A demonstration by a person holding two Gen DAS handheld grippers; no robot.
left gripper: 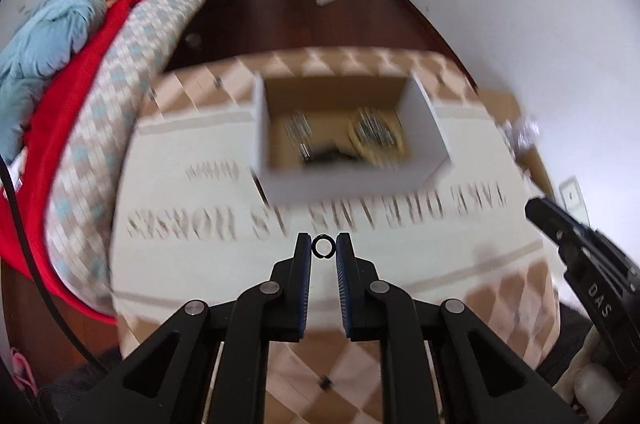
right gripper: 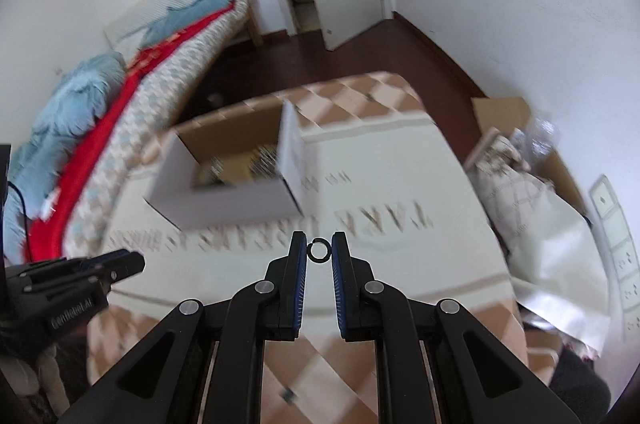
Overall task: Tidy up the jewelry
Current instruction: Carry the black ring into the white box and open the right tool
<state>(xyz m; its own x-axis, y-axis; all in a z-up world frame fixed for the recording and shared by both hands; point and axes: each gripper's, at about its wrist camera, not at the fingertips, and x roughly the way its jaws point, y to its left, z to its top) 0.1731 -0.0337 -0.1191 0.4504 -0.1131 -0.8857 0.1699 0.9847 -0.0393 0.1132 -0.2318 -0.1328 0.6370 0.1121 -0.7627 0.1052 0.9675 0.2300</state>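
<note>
In the left wrist view the left gripper [left gripper: 323,247] pinches a small dark ring [left gripper: 323,246] above the printed cloth [left gripper: 180,208], so the carry seems under way; next it likely must reach over the near wall of the white box [left gripper: 352,180], where other jewelry lies blurred. In the right wrist view the right gripper [right gripper: 319,250] likewise pinches a second ring [right gripper: 319,250], with the box up to its left and a crumpled bag [right gripper: 540,208] well off to the right.

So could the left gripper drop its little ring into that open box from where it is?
Probably yes. The left gripper pinches a small black ring, and the open box lies straight ahead on the patterned cloth with nothing between them. The right gripper stays off to the side.
</note>
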